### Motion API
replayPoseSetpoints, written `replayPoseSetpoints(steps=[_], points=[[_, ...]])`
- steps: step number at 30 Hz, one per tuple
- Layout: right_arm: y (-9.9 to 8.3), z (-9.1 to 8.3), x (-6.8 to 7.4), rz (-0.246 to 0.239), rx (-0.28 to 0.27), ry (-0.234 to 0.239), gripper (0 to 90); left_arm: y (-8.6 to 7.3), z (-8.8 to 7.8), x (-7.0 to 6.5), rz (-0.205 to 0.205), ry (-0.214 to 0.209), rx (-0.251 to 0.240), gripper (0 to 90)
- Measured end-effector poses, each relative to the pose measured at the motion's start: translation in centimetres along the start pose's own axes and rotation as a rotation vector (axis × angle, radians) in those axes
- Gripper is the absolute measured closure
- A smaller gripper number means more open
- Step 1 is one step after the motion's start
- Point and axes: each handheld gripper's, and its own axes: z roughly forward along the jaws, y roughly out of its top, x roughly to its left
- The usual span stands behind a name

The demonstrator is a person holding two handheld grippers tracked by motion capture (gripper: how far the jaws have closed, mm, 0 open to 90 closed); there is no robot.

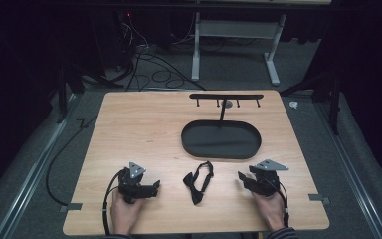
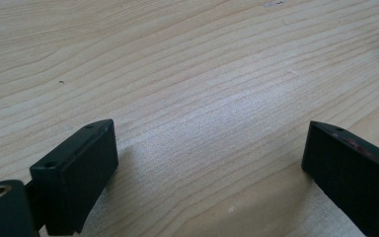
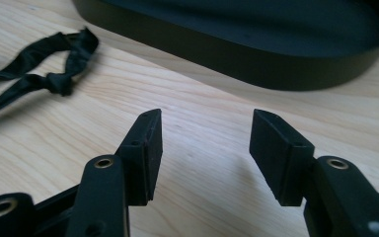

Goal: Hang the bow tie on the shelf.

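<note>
A: What is lying on the table [image 1: 144, 124], from largest to smallest?

B: The black oval tray [image 1: 221, 138] with its hook stand [image 1: 226, 96] is sitting at the far side; the knotted black strap [image 1: 199, 180] is lying near the front edge, between the two claws — probably placed for an easy pick.

A: And the claws?

B: The left claw [image 1: 151, 188] is gaping wide over bare wood; the right claw [image 3: 205, 148] is standing partly open — both holding nothing, each aimed at the strap.
</note>
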Motion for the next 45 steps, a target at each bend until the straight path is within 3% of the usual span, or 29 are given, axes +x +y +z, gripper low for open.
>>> replayPoseSetpoints(steps=[15, 25, 36, 40, 45], points=[[2.6, 1.8, 3.2, -0.067, 0.021, 0.123, 56.1, 0.0, 0.0, 0.0, -0.001, 0.002, -0.001, 7.9], [4.0, 3.1, 5.1, -0.089, 0.047, 0.161, 56.4, 0.0, 0.0, 0.0, -0.001, 0.002, -0.001, 7.9], [4.6, 4.7, 6.0, -0.078, 0.079, 0.178, 56.5, 0.0, 0.0, 0.0, -0.002, 0.004, -0.002, 8.2], [5.1, 5.4, 6.8, -0.09, 0.087, 0.156, 56.6, 0.0, 0.0, 0.0, -0.002, 0.003, -0.001, 8.3], [5.2, 6.4, 6.8, -0.085, 0.114, 0.125, 60.2, 0.0, 0.0, 0.0, -0.004, 0.003, -0.002, 8.6]])
